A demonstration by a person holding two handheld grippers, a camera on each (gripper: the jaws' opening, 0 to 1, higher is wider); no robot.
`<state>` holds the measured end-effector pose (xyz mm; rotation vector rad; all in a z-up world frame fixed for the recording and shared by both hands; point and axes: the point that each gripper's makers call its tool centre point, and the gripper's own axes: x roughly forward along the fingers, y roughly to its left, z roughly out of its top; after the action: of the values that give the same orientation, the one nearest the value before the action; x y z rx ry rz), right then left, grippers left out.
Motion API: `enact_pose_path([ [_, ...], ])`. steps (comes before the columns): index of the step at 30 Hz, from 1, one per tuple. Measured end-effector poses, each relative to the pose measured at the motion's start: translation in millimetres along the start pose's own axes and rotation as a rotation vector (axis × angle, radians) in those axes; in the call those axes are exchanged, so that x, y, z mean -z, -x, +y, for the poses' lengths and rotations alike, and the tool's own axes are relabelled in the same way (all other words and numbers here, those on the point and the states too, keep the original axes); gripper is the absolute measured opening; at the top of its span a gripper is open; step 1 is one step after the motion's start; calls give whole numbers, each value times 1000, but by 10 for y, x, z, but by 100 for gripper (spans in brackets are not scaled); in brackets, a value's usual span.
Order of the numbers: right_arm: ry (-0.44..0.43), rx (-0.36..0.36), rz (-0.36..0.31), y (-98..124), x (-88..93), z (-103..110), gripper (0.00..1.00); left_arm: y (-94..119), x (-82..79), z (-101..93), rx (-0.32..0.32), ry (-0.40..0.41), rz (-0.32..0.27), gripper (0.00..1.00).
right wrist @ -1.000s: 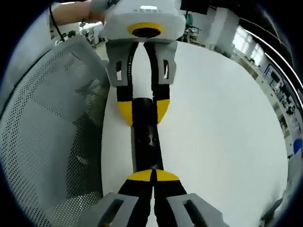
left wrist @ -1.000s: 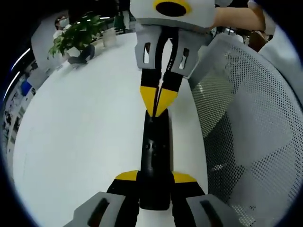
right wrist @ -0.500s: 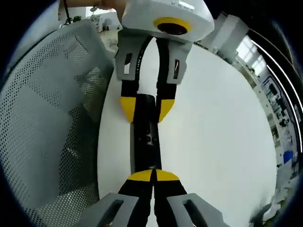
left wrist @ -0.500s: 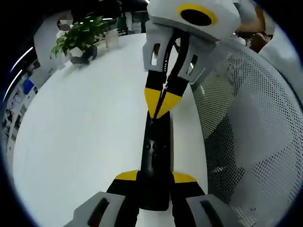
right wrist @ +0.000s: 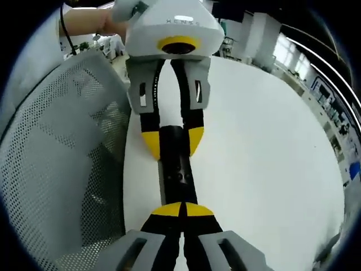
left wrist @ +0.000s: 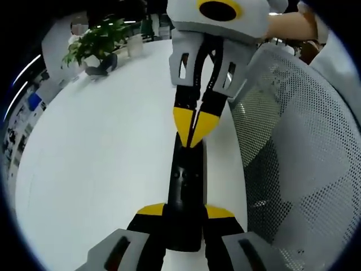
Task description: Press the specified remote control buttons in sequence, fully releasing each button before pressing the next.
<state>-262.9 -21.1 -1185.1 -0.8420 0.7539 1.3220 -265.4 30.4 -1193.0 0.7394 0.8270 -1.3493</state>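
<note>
Left gripper [left wrist: 183,217]: my fingers rise from 6 o'clock in the left gripper view and pinch the near end of the remote control between their yellow tips. In the right gripper view [right wrist: 172,141] this same gripper comes down from 12 o'clock, its yellow tips on either side of the remote's far end.

Right gripper [right wrist: 181,210]: my fingers are pressed together, yellow tips meeting, and their point rests on the top face of the remote at its near end. In the left gripper view [left wrist: 193,132] it reaches in from 12 o'clock, tips closed to a point touching the remote's far end.

Remote control [left wrist: 185,186]: slim and black, lying lengthwise from 6 towards 12 o'clock between the two grippers, small buttons visible along its middle; which button is touched I cannot tell. In the right gripper view [right wrist: 177,169] it spans the gap from my closed tips to the other gripper.

Tabletop [left wrist: 96,158]: white, under the remote.

Mesh chair [left wrist: 293,147]: grey, just beside the tabletop edge at 3 o'clock in the left gripper view.

Potted plant [left wrist: 93,45]: green, far across the tabletop at 11 o'clock.
</note>
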Motion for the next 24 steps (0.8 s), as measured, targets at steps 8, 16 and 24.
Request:
enact_pose_path([
  [8,121,11,80,-21,5,0,0,1,-2,6,2,-7,-1,22],
  [16,-68,-17,-10,1,-9,-2,0,-3,1,9,3,-7,0,22],
  [24,-132,-24,-79,-2,-2,-23,9,-3,3,8,3,-6,-9,22],
])
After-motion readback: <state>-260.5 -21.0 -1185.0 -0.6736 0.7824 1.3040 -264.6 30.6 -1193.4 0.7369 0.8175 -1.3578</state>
